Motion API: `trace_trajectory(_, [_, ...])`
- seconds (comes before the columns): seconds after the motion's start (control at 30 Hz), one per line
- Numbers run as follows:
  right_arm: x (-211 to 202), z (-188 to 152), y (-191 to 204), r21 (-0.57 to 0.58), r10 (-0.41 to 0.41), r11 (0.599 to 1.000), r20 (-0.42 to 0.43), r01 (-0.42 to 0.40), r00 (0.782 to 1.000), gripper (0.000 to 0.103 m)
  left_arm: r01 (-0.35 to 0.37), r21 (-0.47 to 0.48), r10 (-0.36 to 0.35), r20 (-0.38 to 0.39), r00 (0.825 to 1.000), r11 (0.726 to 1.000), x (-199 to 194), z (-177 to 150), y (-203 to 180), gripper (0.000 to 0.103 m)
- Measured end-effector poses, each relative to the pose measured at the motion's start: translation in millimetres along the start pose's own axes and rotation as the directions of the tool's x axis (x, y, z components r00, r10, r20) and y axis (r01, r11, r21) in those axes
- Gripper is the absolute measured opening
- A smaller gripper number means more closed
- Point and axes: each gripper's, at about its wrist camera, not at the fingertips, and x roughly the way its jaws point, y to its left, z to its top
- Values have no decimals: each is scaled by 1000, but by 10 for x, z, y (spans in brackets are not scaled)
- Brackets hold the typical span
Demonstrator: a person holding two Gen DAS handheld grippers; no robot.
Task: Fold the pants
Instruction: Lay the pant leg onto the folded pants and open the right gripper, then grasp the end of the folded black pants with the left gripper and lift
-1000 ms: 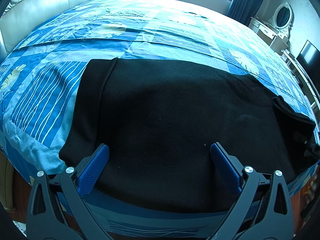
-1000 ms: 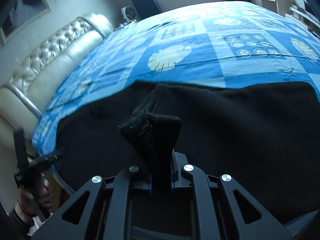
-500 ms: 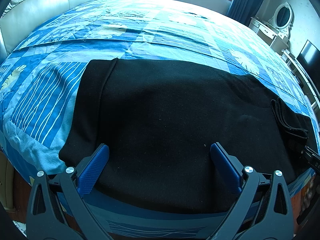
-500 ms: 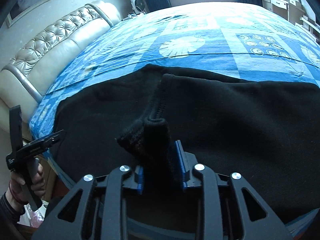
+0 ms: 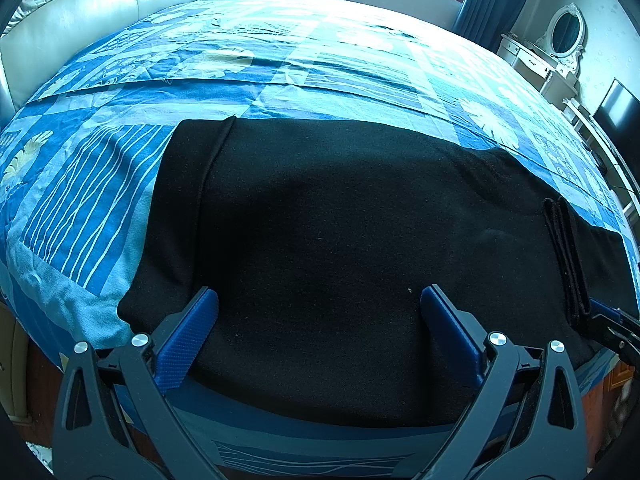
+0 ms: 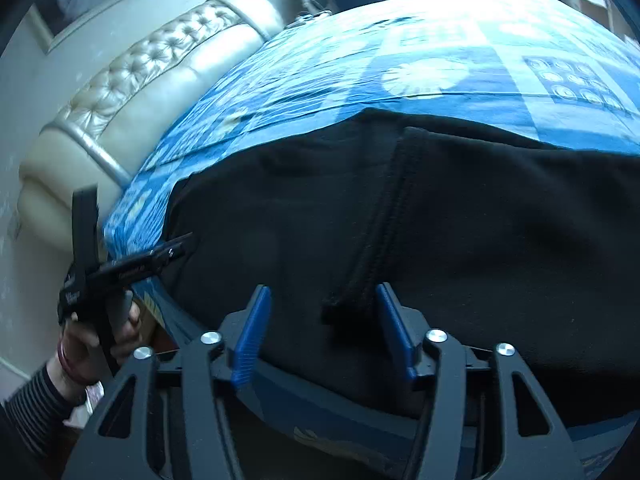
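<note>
Black pants (image 5: 340,220) lie flat across the blue patterned bedsheet (image 5: 280,60), near the bed's front edge. My left gripper (image 5: 318,296) hovers open over their near edge, with nothing between its fingers. In the right wrist view my right gripper (image 6: 322,291) is opening. The folded-over ribbed end (image 6: 380,232) of the pants (image 6: 500,240) lies loose between its jaws, close to the right pad, and neither pad presses on it. That ribbed end (image 5: 564,248) also shows at the right of the left wrist view, with the right gripper (image 5: 612,324) just below it.
A cream tufted headboard (image 6: 140,92) stands along the bed's left side. A white dresser with an oval mirror (image 5: 560,40) and a dark screen (image 5: 616,112) are at the far right. A person's hand (image 6: 100,336) holds the left gripper (image 6: 132,268) beyond the bed's corner.
My right gripper has opened and let go of the ribbed end, which has dropped from a raised bunch to lie flat on the pants. The left gripper has not moved.
</note>
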Motion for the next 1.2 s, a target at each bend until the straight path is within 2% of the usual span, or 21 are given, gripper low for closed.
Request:
trace_trajectory(0.1, [-191,46,-51,20,23,1000,48,-24,999,57,1,2,-1,0,1000,1000,-3,-1,1,101])
trace_trajectory(0.23, [-618,112,-300,56,-53,997,171,44,984,57,0,2,0,1,1000,1000,-6,-4,0,101])
trace_trajectory(0.37, [-834,56,-788,209,-89,977,217,43,972,57,0,4,0,4,1000,1000,-13,-10,-2,101])
trace_trajectory(0.53, [-842,-94,-1222,349,-77,937,192,5,978,57,1,8,-1,7,1000,1000,-11,-18,-2,101])
trace_trajectory(0.7, [-694,-164,-1363,396,-51,918,147,-12,988,57,2,8,-2,6,1000,1000,-8,-21,-1,101])
trace_trajectory(1.03, [-597,-212,-1420,396,-28,918,144,-32,989,57,16,-1,-16,1,1000,1000,-53,11,16,101])
trace_trajectory(1.2, [-582,-211,-1416,395,-26,918,149,-36,989,59,97,-59,-96,24,995,993,-255,199,205,101])
